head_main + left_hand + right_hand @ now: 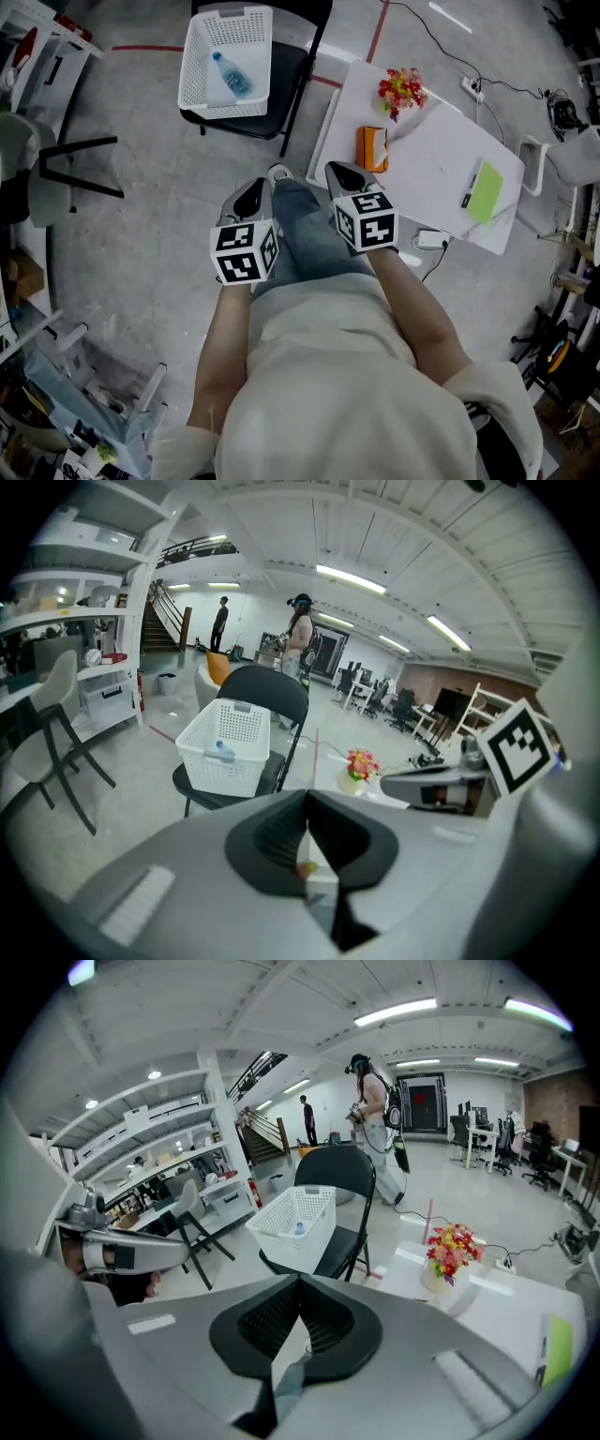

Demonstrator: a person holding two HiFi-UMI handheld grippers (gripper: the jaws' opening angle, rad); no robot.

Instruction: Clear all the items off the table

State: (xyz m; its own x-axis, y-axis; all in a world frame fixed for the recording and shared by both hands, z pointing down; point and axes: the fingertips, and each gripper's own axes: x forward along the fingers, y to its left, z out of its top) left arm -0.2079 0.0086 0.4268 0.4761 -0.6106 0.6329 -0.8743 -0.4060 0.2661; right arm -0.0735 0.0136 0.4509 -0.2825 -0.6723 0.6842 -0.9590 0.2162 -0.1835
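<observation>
Flowers (pixel 401 91), an orange box (pixel 372 148) and a green pad (pixel 486 190) sit on the white table (pixel 441 159) ahead of the left gripper (pixel 251 197) and right gripper (pixel 343 174), both pressed together and empty, so a reach with unopened jaws might knock the flowers over.

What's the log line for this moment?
left gripper: shut, empty | right gripper: shut, empty | basket on chair: holds bottle | table: flowers, orange box, green notebook not yet cleared

Loose cream top (pixel 347 375), blue jeans (pixel 314 239); left tongs (pixel 253 192) and right tongs (pixel 343 174) grey (black-and-white marker cubes (pixel 246 253)).
</observation>
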